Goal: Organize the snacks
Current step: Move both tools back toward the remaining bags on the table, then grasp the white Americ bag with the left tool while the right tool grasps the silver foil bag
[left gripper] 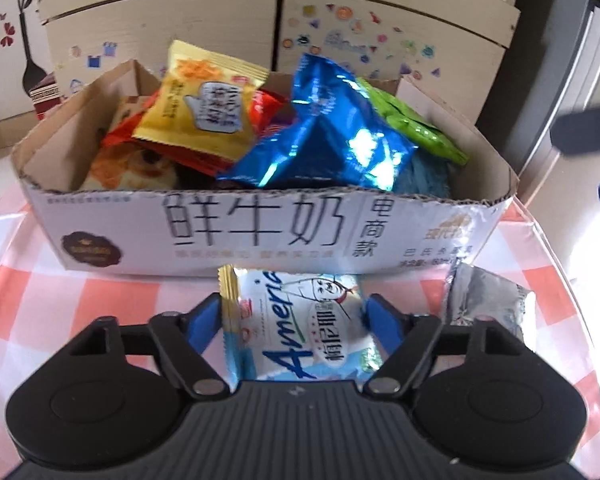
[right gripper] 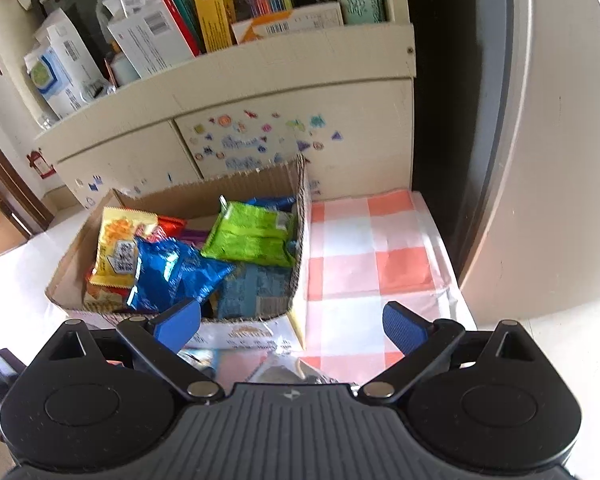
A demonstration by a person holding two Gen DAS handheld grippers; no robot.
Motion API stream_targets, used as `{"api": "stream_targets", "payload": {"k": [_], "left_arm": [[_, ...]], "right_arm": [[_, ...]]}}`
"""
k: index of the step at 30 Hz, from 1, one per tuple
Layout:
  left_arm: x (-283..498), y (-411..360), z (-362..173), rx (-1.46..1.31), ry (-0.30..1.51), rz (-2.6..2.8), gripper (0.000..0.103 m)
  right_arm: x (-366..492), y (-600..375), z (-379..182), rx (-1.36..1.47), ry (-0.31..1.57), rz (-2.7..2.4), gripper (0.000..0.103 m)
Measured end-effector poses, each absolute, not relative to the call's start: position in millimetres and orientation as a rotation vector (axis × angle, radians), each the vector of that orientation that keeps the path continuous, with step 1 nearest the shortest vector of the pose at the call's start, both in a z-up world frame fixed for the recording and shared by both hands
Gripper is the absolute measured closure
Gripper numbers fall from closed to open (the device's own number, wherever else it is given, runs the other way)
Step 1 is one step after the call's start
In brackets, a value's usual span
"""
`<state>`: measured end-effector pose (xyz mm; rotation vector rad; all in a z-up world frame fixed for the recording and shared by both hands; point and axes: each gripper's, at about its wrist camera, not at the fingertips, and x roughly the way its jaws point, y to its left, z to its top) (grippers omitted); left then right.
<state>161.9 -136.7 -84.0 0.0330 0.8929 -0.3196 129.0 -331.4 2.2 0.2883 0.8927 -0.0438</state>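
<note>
The left gripper (left gripper: 294, 312) clamps a pale blue snack packet (left gripper: 300, 328), cardboard box (left gripper: 260, 228) at twelve o'clock; the right gripper (right gripper: 292, 322) gapes, holding nothing, silver packet (right gripper: 296, 372) at six o'clock.

Both wrist views look steeply down, sharing the nearby snack box (left gripper: 260, 224).

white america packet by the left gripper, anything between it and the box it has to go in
Only the box's own front wall. The white packet lies on the checkered cloth between the left gripper fingers, right against the near wall of the cardboard box. It would likely have to be lifted over that rim, onto the piled snacks.
</note>
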Motion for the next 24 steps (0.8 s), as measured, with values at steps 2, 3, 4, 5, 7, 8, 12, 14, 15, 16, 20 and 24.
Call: {"api": "stream_targets", "payload": {"k": [2, 3, 4, 5, 7, 8, 12, 14, 15, 16, 20, 24], "left_arm": [[159.8, -130.5, -83.5, 0.022, 0.901, -0.300, 0.030], [158.2, -127.1, -83.2, 0.021, 0.904, -0.291, 0.033], [156.7, -123.6, -82.7, 0.028, 0.905, -0.286, 0.034], [154.8, -120.5, -82.0, 0.034, 0.908, -0.285, 0.035], [150.9, -111.8, -80.8, 0.028, 0.928, -0.276, 0.035], [148.6, -106.2, -80.3, 0.018, 0.937, -0.272, 0.035], [136.5, -88.7, -76.9, 0.030, 0.975, -0.258, 0.035], [130.2, -80.8, -74.8, 0.037, 1.010, -0.257, 0.035], [127.0, -76.0, -73.6, 0.030, 1.023, -0.257, 0.034], [123.9, -70.5, -73.1, 0.025, 1.037, -0.252, 0.034], [115.5, -53.9, -71.8, 0.003, 1.058, -0.246, 0.033], [111.9, -47.4, -70.7, -0.010, 1.053, -0.276, 0.034]], "right_arm": [[128.9, -332.5, -3.0, 0.289, 0.911, -0.031, 0.002], [128.9, -332.7, -5.8, 0.289, 0.919, -0.018, 0.002], [129.1, -333.3, -8.0, 0.291, 0.928, -0.003, 0.002], [129.5, -333.3, -11.1, 0.291, 0.941, 0.012, 0.002], [130.1, -332.0, -16.6, 0.279, 0.957, 0.030, 0.002], [130.1, -331.2, -19.2, 0.271, 0.962, 0.041, 0.002], [131.2, -326.6, -28.7, 0.256, 0.978, 0.081, 0.003], [131.4, -323.9, -31.3, 0.248, 0.977, 0.093, 0.003], [131.4, -321.6, -33.6, 0.243, 0.978, 0.098, 0.003], [131.4, -319.8, -35.5, 0.239, 0.979, 0.099, 0.003], [130.9, -314.3, -45.7, 0.236, 0.987, 0.090, 0.003], [130.9, -309.5, -55.1, 0.250, 1.043, 0.132, 0.002]]}}
